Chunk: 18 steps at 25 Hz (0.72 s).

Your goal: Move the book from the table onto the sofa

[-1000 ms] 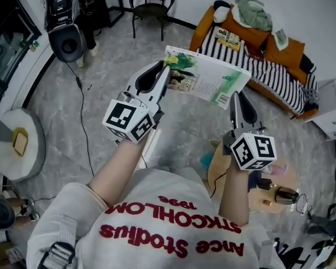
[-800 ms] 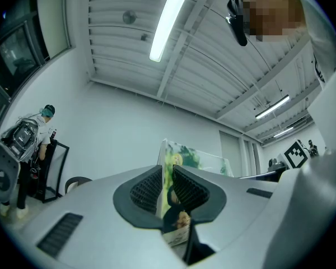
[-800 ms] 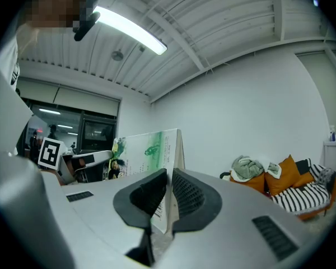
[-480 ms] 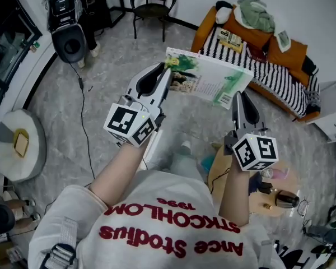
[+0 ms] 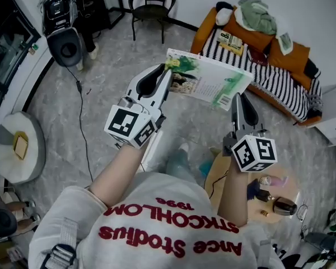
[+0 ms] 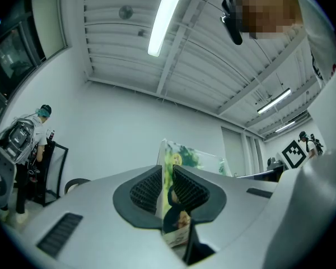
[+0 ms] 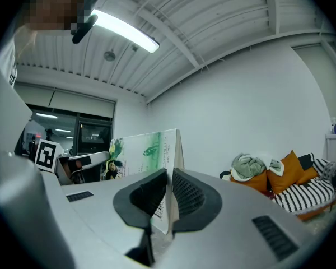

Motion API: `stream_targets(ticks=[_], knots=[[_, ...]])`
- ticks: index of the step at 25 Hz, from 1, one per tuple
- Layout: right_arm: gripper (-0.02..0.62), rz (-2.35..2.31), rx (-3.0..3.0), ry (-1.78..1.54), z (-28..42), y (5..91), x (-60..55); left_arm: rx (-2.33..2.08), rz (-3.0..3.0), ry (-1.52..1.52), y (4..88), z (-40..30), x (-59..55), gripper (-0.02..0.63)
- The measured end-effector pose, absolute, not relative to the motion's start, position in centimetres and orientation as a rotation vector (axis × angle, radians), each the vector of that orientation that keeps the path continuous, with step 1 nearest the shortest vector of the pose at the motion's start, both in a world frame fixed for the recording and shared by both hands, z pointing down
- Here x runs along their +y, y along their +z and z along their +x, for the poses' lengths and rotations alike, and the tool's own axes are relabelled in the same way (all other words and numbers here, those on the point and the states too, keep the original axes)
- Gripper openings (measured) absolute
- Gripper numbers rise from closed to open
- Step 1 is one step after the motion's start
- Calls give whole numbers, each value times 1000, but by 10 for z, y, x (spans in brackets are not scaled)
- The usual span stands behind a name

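we carry the book in mid-air; left gripper and right gripper each clamp it; next, probably reach the sofa.

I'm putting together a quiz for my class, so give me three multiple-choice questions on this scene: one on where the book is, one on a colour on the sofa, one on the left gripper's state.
1. Where is the book?
A lying on the sofa
B held up by the left gripper and right gripper
C hanging from the right gripper alone

2. What covers the sofa's seat?
A black-and-white stripes
B plain blue
C red dots

3. The left gripper's fingers are:
A wide open, empty
B closed on the book
C half open, touching nothing

Answers: B, both clamp it in mid-air; A, the head view shows stripes; B, its fingers pinch the book's edge.
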State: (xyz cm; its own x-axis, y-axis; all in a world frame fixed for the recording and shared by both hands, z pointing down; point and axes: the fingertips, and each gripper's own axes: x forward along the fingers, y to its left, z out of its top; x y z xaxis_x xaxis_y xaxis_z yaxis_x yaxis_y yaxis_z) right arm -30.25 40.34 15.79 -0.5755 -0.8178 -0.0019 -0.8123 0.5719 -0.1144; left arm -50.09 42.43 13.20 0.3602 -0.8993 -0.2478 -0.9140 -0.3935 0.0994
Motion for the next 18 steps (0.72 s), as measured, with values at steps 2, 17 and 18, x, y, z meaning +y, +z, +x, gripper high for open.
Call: stream_targets(ticks=[2, 17, 18], knots=[[58, -1421, 2731, -161, -296, 159, 387, 1696, -2551, 410, 132, -495, 408, 66], [58, -1460, 2705, -178, -243, 148, 242, 1662, -2593, 400, 119, -442, 253, 66], [58, -1464, 2705, -178, -238, 147, 232, 1660, -2598, 404, 119, -437, 242, 66]])
